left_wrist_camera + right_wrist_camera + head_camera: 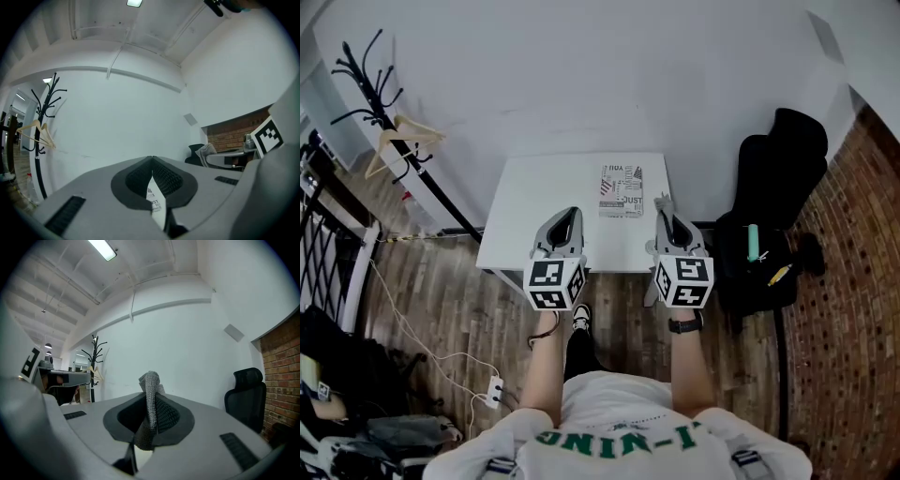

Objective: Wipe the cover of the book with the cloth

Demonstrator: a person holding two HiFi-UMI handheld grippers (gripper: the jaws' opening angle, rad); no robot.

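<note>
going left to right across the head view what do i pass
coat rack → left gripper → book → right gripper, jaws shut on the cloth → black chair

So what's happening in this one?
A person stands at a white table with a gripper in each hand. The right gripper is shut on a grey cloth, which sticks out past its jaws. The left gripper is shut with nothing between its jaws. The book lies flat at the far side of the table, ahead of both grippers and untouched. Wiping has not yet begun.
</note>
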